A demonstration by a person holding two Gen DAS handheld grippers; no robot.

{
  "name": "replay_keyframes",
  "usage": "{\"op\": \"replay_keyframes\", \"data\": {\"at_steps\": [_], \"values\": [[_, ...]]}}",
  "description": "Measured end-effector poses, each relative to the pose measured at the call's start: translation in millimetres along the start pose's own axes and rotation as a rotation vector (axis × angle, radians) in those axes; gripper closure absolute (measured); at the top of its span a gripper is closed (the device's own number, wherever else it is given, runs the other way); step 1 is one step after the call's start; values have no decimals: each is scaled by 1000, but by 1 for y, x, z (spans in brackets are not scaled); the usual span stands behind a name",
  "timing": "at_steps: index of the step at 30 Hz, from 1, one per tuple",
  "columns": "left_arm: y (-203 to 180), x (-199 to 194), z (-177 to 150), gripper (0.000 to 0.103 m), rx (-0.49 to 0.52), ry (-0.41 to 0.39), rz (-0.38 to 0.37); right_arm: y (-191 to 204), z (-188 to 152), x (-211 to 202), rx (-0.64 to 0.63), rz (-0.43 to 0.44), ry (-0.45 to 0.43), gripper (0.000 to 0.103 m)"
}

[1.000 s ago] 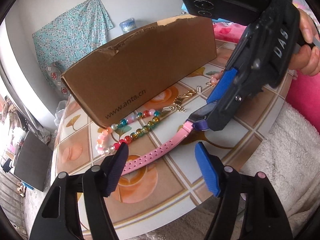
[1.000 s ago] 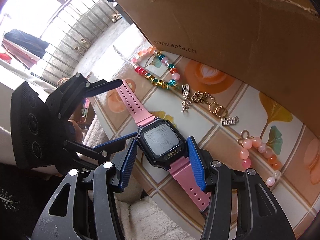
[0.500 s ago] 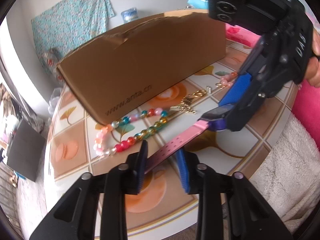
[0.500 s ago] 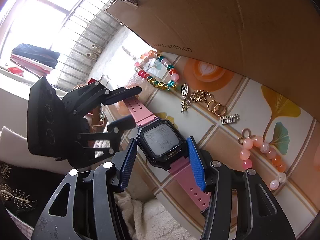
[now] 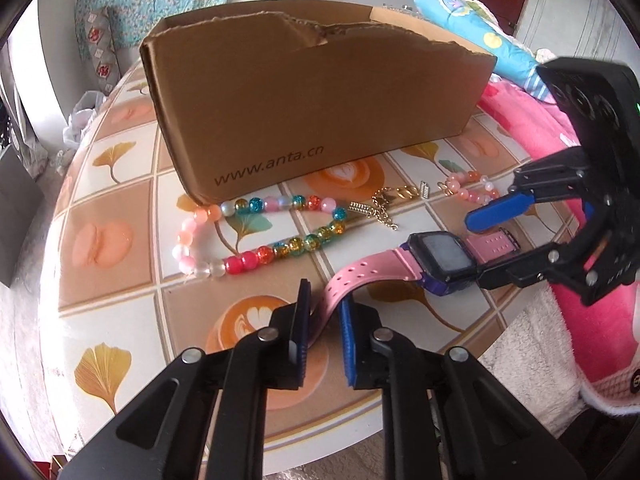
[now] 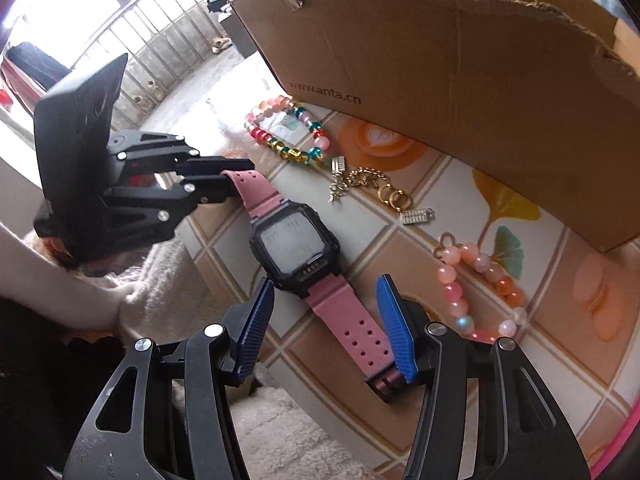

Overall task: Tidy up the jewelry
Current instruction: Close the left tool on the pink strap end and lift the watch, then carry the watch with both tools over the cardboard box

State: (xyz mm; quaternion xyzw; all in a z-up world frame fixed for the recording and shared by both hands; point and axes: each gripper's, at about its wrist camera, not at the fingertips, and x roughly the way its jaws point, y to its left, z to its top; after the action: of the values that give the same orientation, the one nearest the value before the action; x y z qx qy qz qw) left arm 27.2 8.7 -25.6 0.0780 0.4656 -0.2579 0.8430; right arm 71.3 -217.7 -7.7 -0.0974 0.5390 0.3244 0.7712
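A pink-strapped watch (image 5: 440, 258) with a black square face (image 6: 294, 244) lies near the table's front edge. My left gripper (image 5: 324, 334) is shut on the end of one pink strap; it shows in the right wrist view (image 6: 224, 184). My right gripper (image 6: 326, 322) is open, its blue fingers on either side of the other strap without touching the watch; it shows in the left wrist view (image 5: 486, 240). A colourful bead bracelet (image 5: 260, 236), gold chains and charms (image 5: 394, 200) and a pink-orange bead bracelet (image 6: 476, 280) lie in front of a cardboard box (image 5: 320, 96).
The round table (image 5: 120, 264) has a tiled pattern with leaves and coffee cups. A white fleece blanket (image 6: 280, 420) and pink fabric (image 5: 592, 340) lie beside the table's edge. A window with bars (image 6: 140, 40) is behind the left gripper.
My left gripper has shut on the watch strap. My right gripper has opened and let go of the watch body, drawing back a little.
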Motion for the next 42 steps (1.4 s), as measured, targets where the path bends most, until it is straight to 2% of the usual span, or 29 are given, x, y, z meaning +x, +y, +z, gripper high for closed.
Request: {"op": "replay_keyframes", "data": {"at_steps": [2,6,10,12,16,17,18,20,22,25,28,30,34,42], "values": [[1,0,2,90,-5,10,-8,9,-10,-2,-43,-86,-10,52],[5,0,4,90,-24,29,-31,21,-25,0,-108,-193,-31,57],[10,-1,5,91,-36,45,-49,33,-29,1,-145,-242,-49,66],[11,-2,5,91,-31,48,-47,32,-28,1,-114,-228,-41,77],[10,-2,5,92,-25,60,-63,11,-19,-6,26,-125,-38,83],[10,-3,5,92,-22,65,-69,4,-16,-9,68,-79,-42,95],[10,-2,5,92,-19,70,-75,-2,-14,-13,112,-46,-50,98],[10,-3,4,92,-16,76,-80,-14,-11,-17,183,-12,-67,98],[11,-3,4,92,-16,78,-85,-17,-12,-18,194,-17,-82,99],[10,-3,4,92,-10,82,-83,-4,-15,-20,123,-98,-90,99],[9,-3,4,92,-7,84,-85,14,-16,-10,16,-222,-70,98],[9,-1,5,93,-12,87,-92,21,-16,-6,-41,-272,-59,98],[10,0,6,93,-9,90,-98,45,-19,-1,-173,-425,-73,97],[10,0,6,93,6,92,-102,56,-18,-3,-189,-516,-144,96]]}}
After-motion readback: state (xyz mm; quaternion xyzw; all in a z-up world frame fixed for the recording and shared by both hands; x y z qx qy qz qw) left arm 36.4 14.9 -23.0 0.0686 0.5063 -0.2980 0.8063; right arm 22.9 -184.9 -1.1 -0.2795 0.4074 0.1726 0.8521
